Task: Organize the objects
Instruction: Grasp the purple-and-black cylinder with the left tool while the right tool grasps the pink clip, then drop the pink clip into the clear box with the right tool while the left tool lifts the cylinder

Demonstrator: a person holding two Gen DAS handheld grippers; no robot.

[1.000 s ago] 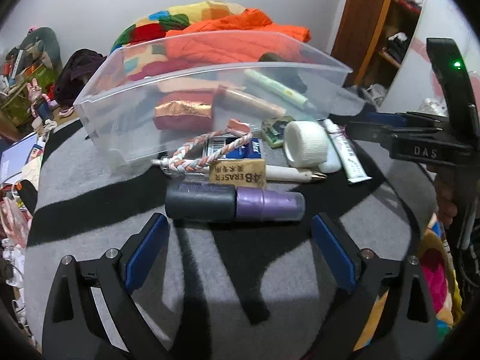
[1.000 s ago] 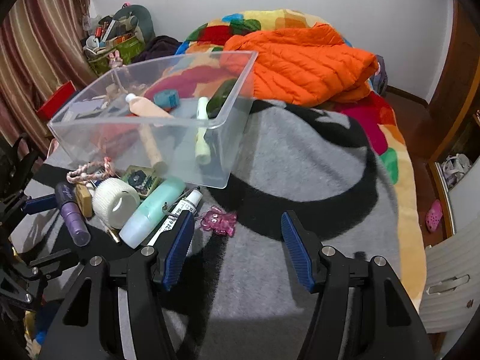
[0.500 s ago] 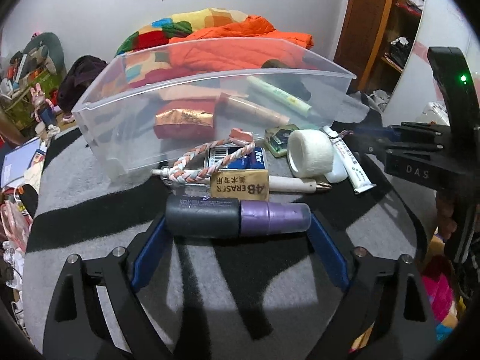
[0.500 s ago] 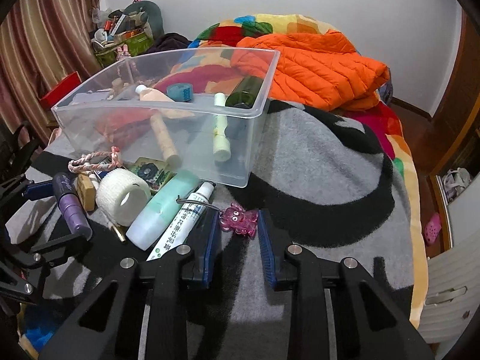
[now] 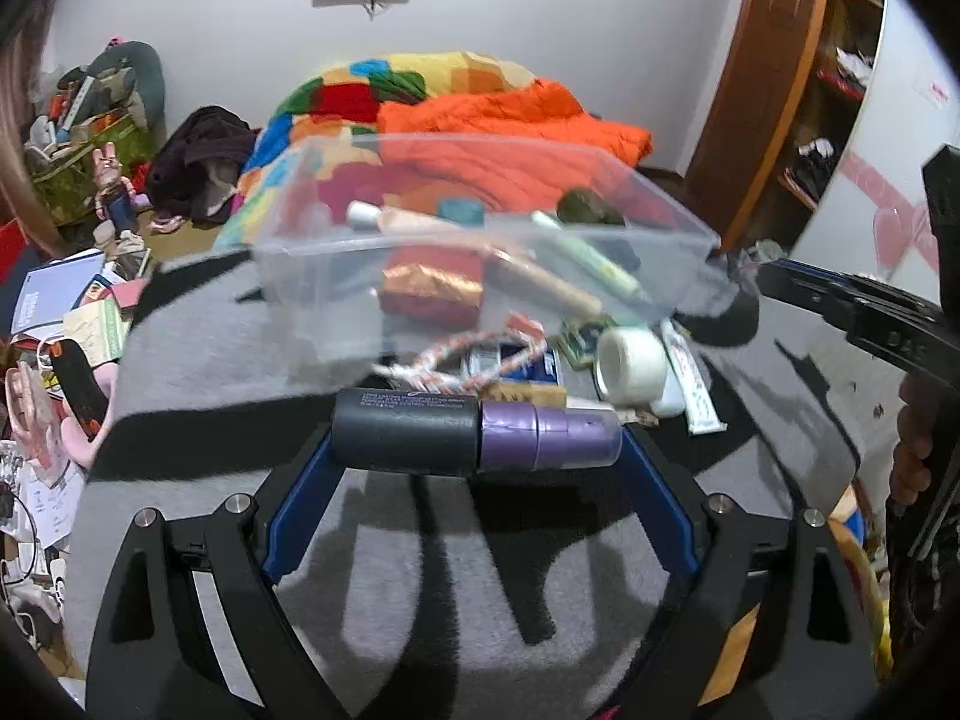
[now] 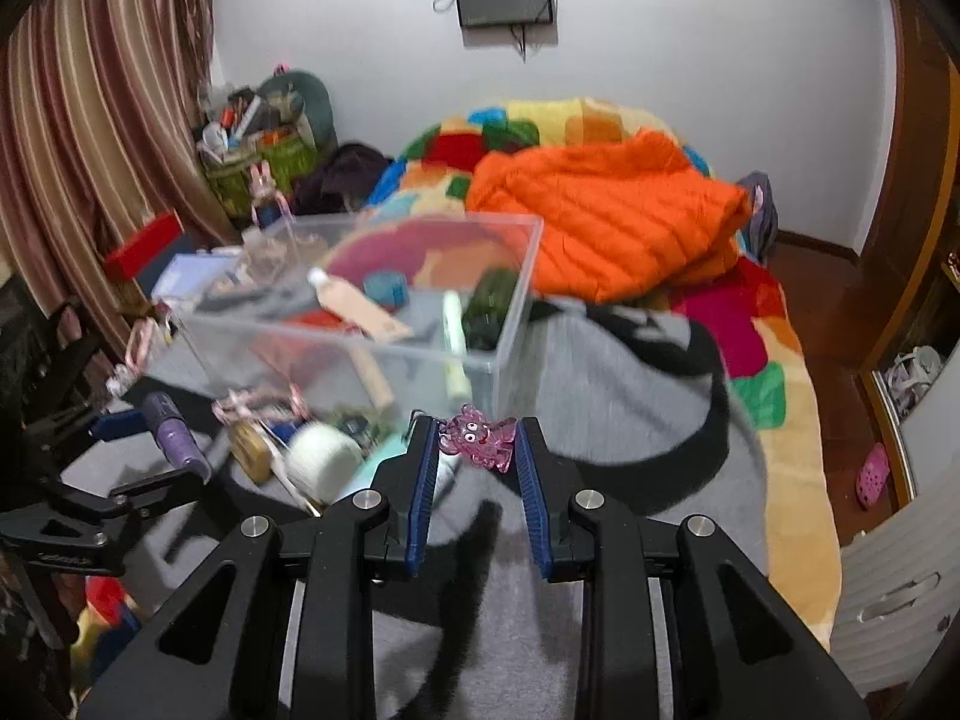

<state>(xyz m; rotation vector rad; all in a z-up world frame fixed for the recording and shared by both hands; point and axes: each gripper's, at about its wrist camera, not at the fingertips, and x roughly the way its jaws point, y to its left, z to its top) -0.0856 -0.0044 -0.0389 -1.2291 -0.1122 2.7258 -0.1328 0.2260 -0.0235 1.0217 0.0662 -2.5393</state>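
The left hand-held gripper (image 5: 477,441) is clamped end to end on the black-and-purple cylindrical bottle (image 5: 474,439), now raised off the grey-and-black blanket (image 5: 444,576). The right hand-held gripper (image 6: 474,444), open a second ago, has closed on the translucent pink bear charm (image 6: 477,435) and lifted it. Both pieces look ready for the clear plastic bin (image 5: 336,276) just ahead.

My things sit on a bed under a grey and black blanket (image 5: 210,360); on it stands a clear plastic bin (image 5: 324,276); just beside its near wall lie a braided cord (image 5: 456,354), an eraser (image 6: 252,450), a white tape roll (image 5: 630,360) and a tube (image 5: 690,384); farther back an orange jacket (image 6: 606,222) rests on a colourful quilt (image 6: 774,360).
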